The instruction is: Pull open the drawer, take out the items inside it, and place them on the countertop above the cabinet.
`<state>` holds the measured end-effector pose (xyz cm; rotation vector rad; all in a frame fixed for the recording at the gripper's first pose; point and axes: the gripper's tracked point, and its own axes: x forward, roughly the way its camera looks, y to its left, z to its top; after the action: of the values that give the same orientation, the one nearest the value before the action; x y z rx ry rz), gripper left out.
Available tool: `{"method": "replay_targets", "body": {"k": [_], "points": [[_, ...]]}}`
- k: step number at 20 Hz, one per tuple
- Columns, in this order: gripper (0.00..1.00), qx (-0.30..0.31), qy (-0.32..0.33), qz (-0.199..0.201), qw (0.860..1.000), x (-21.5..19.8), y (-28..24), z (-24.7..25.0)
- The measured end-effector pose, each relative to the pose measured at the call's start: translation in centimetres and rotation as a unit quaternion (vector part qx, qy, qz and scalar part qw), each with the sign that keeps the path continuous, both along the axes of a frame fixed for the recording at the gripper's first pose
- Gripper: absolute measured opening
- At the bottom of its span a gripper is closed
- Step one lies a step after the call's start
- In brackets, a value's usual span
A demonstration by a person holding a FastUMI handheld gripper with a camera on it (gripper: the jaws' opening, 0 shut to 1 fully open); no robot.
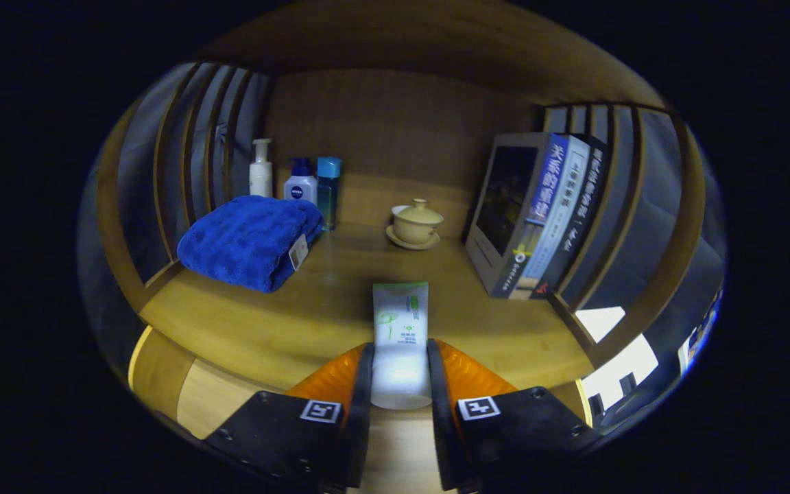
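The gripper (400, 374) has its two fingers (357, 381) pressed on a white tube (400, 336) with green marks. One finger is on each side, so the tube is held tight between them. The tube points forward, away from the fingers, and its flat end sticks out over the wooden worktop (285, 322). I cannot tell if the tube touches the wood or hangs just above it.

Farther back on the worktop, off to the left, lies a folded blue towel (247, 240) with a small tag on it. Behind the towel stand three bottles close together: a white pump bottle (260, 169), a white bottle with a dark blue top (300, 182), and a clear blue bottle (328, 189). In the middle, near the back wall, sits a yellow cup with a lid (417, 221) on a saucer. To the right, some books (539, 213) lean against the wooden slats (625, 206) at the side.
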<state>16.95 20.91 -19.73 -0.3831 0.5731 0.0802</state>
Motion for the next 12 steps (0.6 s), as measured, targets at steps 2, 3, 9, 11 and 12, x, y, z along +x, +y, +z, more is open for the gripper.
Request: {"method": "replay_targets", "body": {"k": [2, 3, 9, 11, 12], "points": [[0.56, -0.010, -0.018, 0.012, 1.000, 0.3, 0.8, 0.8], [0.61, -0.014, -0.018, 0.015, 1.000, 0.0, 0.8, 1.1], [0.95, 0.014, -0.014, 0.001, 1.000, -2.2, -0.3, 1.6], [0.99, 0.031, -0.011, -0.008, 0.999, -3.0, -0.8, 1.7], [0.99, 0.040, -0.011, -0.013, 0.999, -3.5, -1.1, 1.8]]}}
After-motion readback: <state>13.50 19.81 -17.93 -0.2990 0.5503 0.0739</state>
